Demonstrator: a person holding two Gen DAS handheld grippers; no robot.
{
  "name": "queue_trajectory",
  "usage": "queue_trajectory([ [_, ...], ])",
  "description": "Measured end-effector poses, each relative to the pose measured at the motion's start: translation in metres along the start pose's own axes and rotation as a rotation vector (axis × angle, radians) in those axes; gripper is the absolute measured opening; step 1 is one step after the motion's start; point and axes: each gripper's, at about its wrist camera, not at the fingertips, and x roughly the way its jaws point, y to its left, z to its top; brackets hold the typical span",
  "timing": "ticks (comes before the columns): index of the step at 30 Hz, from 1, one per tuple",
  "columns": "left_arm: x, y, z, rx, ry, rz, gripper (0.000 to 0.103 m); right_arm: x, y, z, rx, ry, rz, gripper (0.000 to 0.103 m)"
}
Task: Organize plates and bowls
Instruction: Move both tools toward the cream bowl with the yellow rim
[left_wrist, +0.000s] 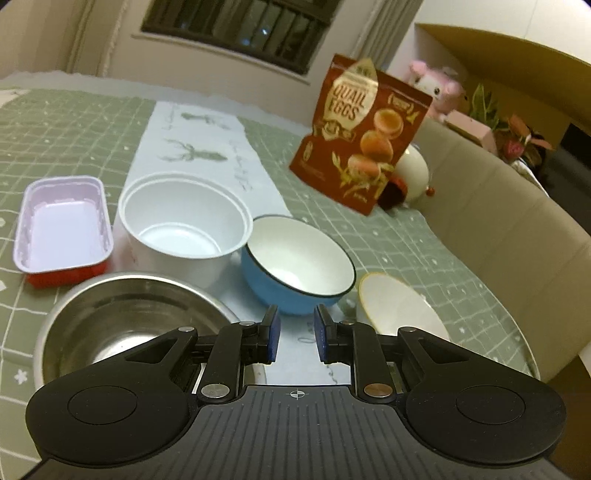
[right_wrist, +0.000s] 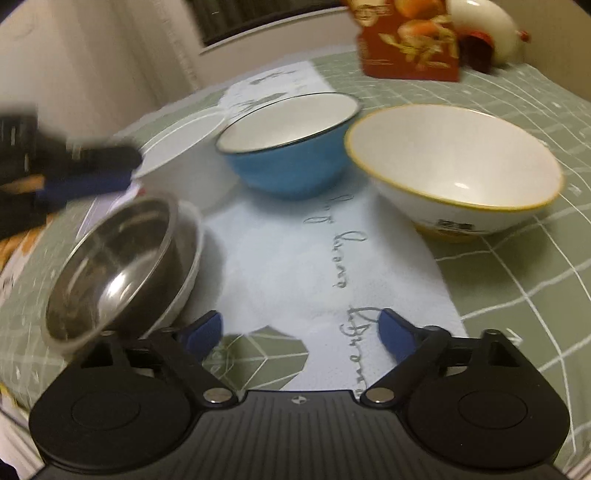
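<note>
Round stainless-steel bowl (right_wrist: 114, 266) sat tilted inside a white bowl (right_wrist: 190, 258) on the green checked tablecloth (right_wrist: 517, 295), just left of and beyond the right gripper (right_wrist: 301, 332); its jaws stood wide apart, released, nothing between. Blue enamel bowl (left_wrist: 295, 266) lay just ahead of the left gripper (left_wrist: 296, 332), jaws narrowly parted, empty.

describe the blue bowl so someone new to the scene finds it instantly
On the green checked tablecloth, follow the white printed runner down the middle. The blue bowl sits on it, between the white tub and the yellow-rimmed bowl. It is the only one blue outside, with a thin dark rim.
</note>
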Motion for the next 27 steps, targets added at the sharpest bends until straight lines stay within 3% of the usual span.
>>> queue_trajectory([
  [4, -0.016, -0.015, -0.004, 0.028, -0.026, 0.089, 0.022, 0.001, -0.004, -0.004, 0.026, -0.023, 0.033, 0.103],
  [7, -0.029, -0.024, -0.005, 0.021, -0.05, 0.116, 0.022, -0.001, -0.011, -0.003, 0.052, -0.026, 0.071, 0.103],
  [11, -0.027, -0.039, -0.001, 0.048, -0.056, 0.113, 0.021, -0.002, -0.012, -0.001, -0.004, -0.026, 0.097, 0.102],
  [14, -0.019, -0.054, 0.002, 0.088, -0.043, 0.122, 0.018, -0.018, -0.012, -0.006, -0.034, -0.085, 0.08, 0.097],
  [18, -0.022, -0.068, 0.005, 0.115, -0.08, 0.076, 0.018, -0.039, -0.017, -0.009, -0.059, -0.155, -0.005, 0.097],
  [22, -0.014, -0.069, 0.011, 0.063, -0.025, 0.01, 0.016, -0.051, -0.022, -0.009, -0.066, -0.197, -0.081, 0.097],
  [27, -0.01, -0.068, 0.026, 0.025, 0.089, 0.044, 0.016, -0.045, -0.023, -0.007, -0.016, -0.188, -0.09, 0.097],
])
